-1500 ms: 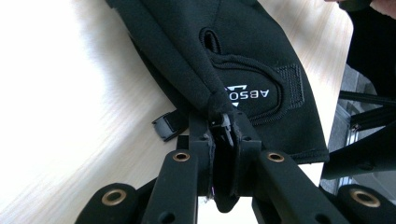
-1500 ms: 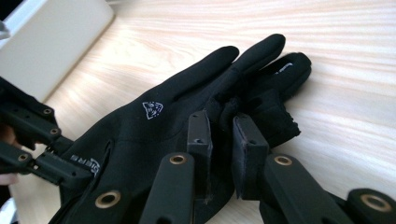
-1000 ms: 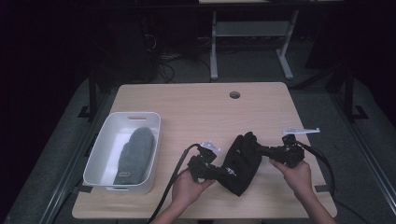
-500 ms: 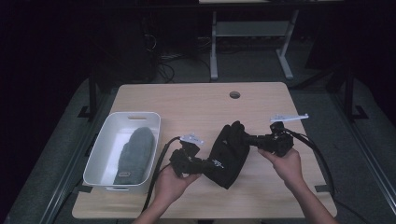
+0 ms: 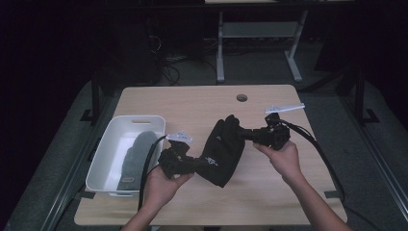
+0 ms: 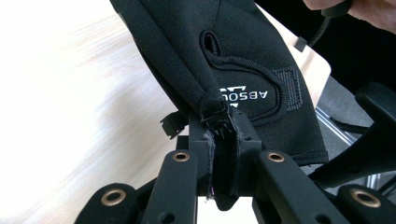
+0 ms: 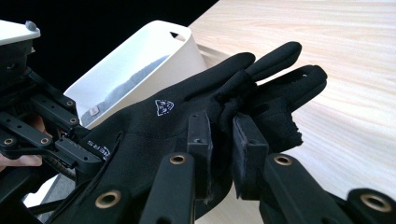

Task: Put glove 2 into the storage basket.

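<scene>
Glove (image 5: 222, 153) hangs stretched between my two tongs, lifted just clear of the bench (image 5: 202, 101) and a little way to the right of the white bin (image 5: 108, 159). My left tongs (image 5: 192, 165) are pressed tight on a fold of fabric at the cuff edge, near the wrist strap; my right tongs (image 5: 246, 134) pinch a bunch of cloth at the finger end. The aim, as I judge it, is to carry the glove over to the bin, where another dark glove (image 5: 134, 155) already lies.

To do it well I should keep both pinches firm and move the hands together, so the fabric neither sags nor pulls out of the thin bite at the cuff. I need enough height that the hanging middle clears the bin's near wall.

Between the glove and the bin the bench is bare. The cable (image 5: 149, 161) from my left tongs loops across the bin's right rim and could snag or drag the bin as I swing over.
</scene>
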A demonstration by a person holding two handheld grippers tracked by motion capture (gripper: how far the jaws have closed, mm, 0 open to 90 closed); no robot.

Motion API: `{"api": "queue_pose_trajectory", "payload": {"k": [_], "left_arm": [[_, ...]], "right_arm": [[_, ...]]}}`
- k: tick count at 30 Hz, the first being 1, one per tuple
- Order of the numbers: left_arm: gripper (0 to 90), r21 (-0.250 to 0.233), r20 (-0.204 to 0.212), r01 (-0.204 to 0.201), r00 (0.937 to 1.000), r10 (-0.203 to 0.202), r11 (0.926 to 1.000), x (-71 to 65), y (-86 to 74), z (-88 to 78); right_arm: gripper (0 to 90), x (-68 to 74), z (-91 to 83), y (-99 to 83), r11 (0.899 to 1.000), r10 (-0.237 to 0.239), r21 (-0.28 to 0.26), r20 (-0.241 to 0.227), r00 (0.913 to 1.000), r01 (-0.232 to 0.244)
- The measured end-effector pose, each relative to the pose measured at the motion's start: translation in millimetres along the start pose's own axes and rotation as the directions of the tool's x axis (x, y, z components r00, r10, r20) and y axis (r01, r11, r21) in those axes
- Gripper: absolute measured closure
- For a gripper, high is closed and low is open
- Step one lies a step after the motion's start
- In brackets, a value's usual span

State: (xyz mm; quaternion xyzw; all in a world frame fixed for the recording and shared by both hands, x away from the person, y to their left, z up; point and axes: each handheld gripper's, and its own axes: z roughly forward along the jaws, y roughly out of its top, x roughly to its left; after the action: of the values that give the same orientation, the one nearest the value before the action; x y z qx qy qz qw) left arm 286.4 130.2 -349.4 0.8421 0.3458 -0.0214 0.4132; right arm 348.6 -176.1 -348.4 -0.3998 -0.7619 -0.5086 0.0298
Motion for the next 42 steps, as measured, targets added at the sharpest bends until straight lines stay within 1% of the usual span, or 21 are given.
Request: {"api": "queue_pose_trajectory", "payload": {"k": [3, 5, 6, 10, 12, 14, 18, 22, 25, 32, 34, 38, 40, 42], "left_arm": [[81.9, -0.006, -0.006, 0.007, 1.0, -0.007, 1.0, 3.6, -0.9, -6.4], [81.9, -0.013, -0.015, 0.014, 0.9998, -0.015, 0.9998, 5.4, -1.8, -10.5], [81.9, -0.015, -0.017, 0.015, 0.9997, -0.015, 0.9998, 6.6, -2.2, -12.5], [81.9, -0.022, -0.025, 0.025, 0.9994, -0.025, 0.9994, 9.9, -4.2, -19.5], [81.9, -0.029, -0.027, 0.028, 0.9992, -0.029, 0.9992, 11.4, -4.8, -22.9], [81.9, -0.034, -0.034, 0.027, 0.999, -0.028, 0.9991, 12.5, -5.2, -26.4], [81.8, -0.04, -0.044, 0.028, 0.9986, -0.03, 0.9988, 15.2, -5.7, -34.1], [81.8, -0.05, -0.053, 0.038, 0.9978, -0.041, 0.998, 18.3, -7.7, -40.3], [81.8, -0.05, -0.058, 0.043, 0.9972, -0.046, 0.9978, 20.5, -9.2, -44.7], [81.8, -0.064, -0.076, 0.053, 0.9955, -0.058, 0.9966, 26.0, -13.4, -56.5], [81.8, -0.071, -0.078, 0.061, 0.9948, -0.066, 0.9957, 27.5, -15.2, -59.5], [81.7, -0.068, -0.088, 0.061, 0.9939, -0.067, 0.9958, 29.9, -17.6, -64.9], [81.8, -0.074, -0.091, 0.064, 0.9933, -0.071, 0.9952, 31.1, -18.9, -67.9], [81.7, -0.077, -0.094, 0.068, 0.9928, -0.075, 0.9947, 32.4, -19.9, -71.3]], "right_arm": [[79.1, 3.1, 5.5, 5.8, 1.0, -0.005, 0.007, -0.01, 0.9999, 0.005], [79.1, 4.9, 9.1, 9.6, 1.0, -0.018, 0.008, -0.018, 0.9997, 0.018], [79.1, 6.1, 10.7, 11.5, 1.0, -0.013, 0.011, -0.021, 0.9997, 0.013], [79.1, 9.8, 17.9, 18.5, 1.0, -0.024, 0.016, -0.032, 0.9992, 0.024], [79.1, 12.1, 20.7, 22.0, 1.0, -0.02, 0.021, -0.037, 0.9991, 0.021], [79.1, 13.6, 24.0, 25.6, 0.999, -0.031, 0.02, -0.042, 0.9987, 0.031], [79.1, 17.7, 29.7, 32.2, 0.999, -0.032, 0.023, -0.051, 0.9982, 0.034], [79.1, 21.6, 36.0, 38.4, 0.999, -0.033, 0.028, -0.06, 0.9976, 0.035], [79.1, 23.5, 41.5, 42.6, 0.998, -0.047, 0.031, -0.068, 0.9966, 0.049], [79.1, 30.8, 53.9, 52.8, 0.997, -0.059, 0.039, -0.087, 0.9945, 0.062], [79.0, 33.0, 56.7, 55.3, 0.998, -0.053, 0.04, -0.096, 0.9939, 0.057], [79.1, 36.9, 64.1, 58.7, 0.996, -0.06, 0.052, -0.103, 0.9929, 0.066], [79.1, 39.0, 67.1, 60.8, 0.996, -0.064, 0.048, -0.11, 0.9919, 0.07], [79.0, 38.9, 69.7, 62.7, 0.997, -0.057, 0.049, -0.12, 0.9911, 0.064]]}}
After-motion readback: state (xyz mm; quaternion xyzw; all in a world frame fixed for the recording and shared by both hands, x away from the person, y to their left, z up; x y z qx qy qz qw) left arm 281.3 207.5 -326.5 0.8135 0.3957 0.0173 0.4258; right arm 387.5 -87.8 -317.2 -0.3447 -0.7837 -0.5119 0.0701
